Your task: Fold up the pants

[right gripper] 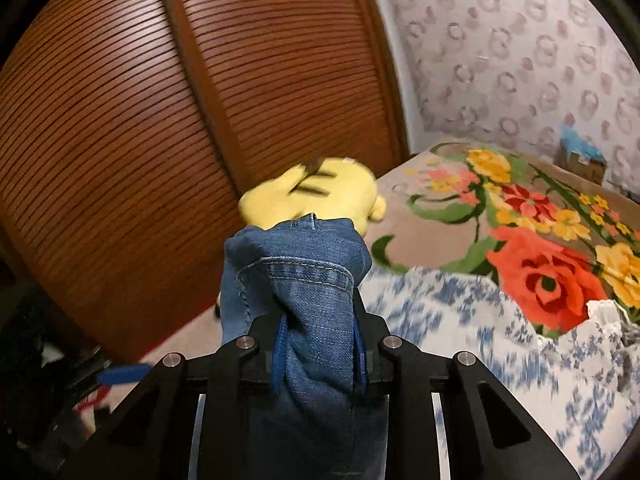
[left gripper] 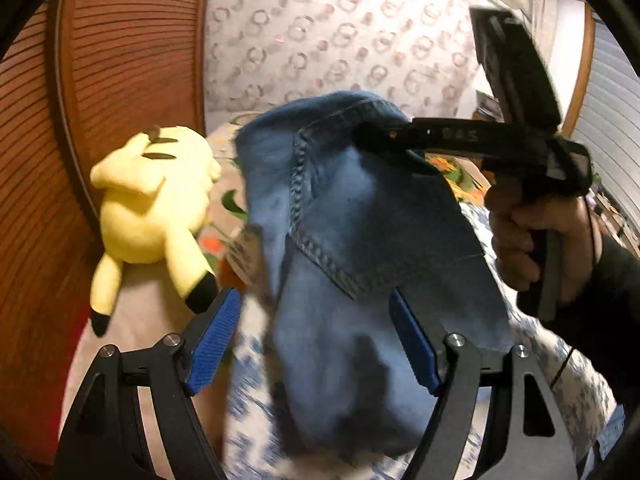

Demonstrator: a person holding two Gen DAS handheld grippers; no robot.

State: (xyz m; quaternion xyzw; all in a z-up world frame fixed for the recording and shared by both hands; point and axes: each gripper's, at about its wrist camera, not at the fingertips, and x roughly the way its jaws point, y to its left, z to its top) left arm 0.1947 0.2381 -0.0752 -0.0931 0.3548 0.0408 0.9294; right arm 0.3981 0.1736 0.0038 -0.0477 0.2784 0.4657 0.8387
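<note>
Bedroom scene, a floral blanket [right gripper: 520,240] spread beside a louvred wooden door [right gripper: 160,120]. Up in the air hang the jeans [left gripper: 360,240], bunched and pinched tight in the right gripper [right gripper: 318,344]. The left gripper [left gripper: 316,340] sits fingers spread wide, denim hanging between them. A yellow plush toy [left gripper: 156,208] lies nearby, blue-white cloth [right gripper: 480,340] underneath.

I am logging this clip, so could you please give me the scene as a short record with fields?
garment: blue jeans, lifted off the bed
left gripper: open, blue pads either side of the hanging denim, not clamped
right gripper: shut on the jeans near a stitched hem
bed: floral blanket, with a blue and white cloth on top
other item: yellow plush toy lying on the bed by the wooden doors
image quality: motion blur in both views
</note>
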